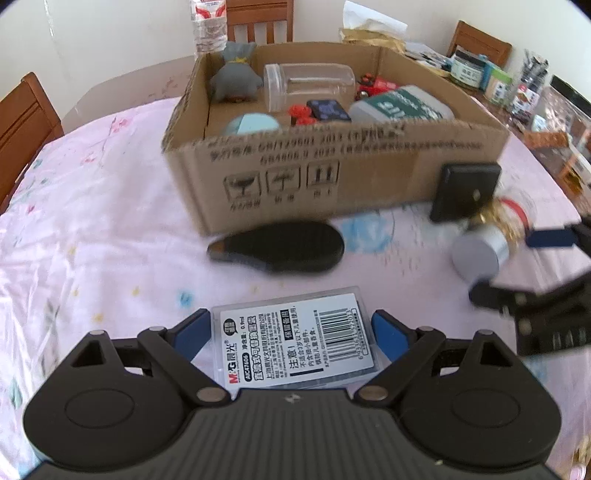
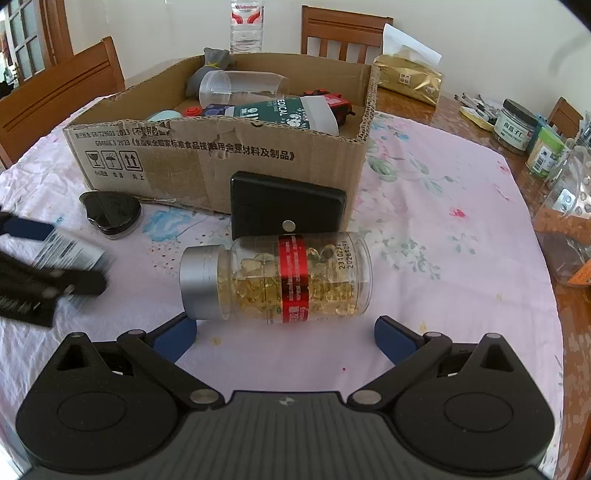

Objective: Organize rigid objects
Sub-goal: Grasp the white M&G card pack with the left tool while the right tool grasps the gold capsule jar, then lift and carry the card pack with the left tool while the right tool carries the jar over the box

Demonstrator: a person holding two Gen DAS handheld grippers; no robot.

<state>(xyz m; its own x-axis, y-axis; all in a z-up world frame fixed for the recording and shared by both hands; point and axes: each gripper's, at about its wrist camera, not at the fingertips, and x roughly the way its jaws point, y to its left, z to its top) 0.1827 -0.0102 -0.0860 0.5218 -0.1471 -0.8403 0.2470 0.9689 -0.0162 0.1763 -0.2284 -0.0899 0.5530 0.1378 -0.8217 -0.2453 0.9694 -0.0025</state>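
Observation:
My left gripper (image 1: 291,328) is shut on a clear plastic case with a white M&G label (image 1: 295,338), held above the pink tablecloth. It shows blurred at the left of the right wrist view (image 2: 55,254). My right gripper (image 2: 286,332) is open, its blue fingertips (image 2: 391,336) just short of a clear capsule bottle with silver cap and red label (image 2: 280,277) lying on its side. A black case (image 2: 286,210) leans on the cardboard box (image 2: 221,155). A black oval object (image 1: 284,245) lies in front of the box.
The box (image 1: 332,162) holds a grey plush toy (image 1: 234,74), a clear jar (image 1: 306,85), a green-labelled container (image 1: 402,107) and small red toys. Jars and clutter (image 2: 517,125) crowd the table's right side. Wooden chairs stand around; a water bottle (image 2: 246,26) stands behind the box.

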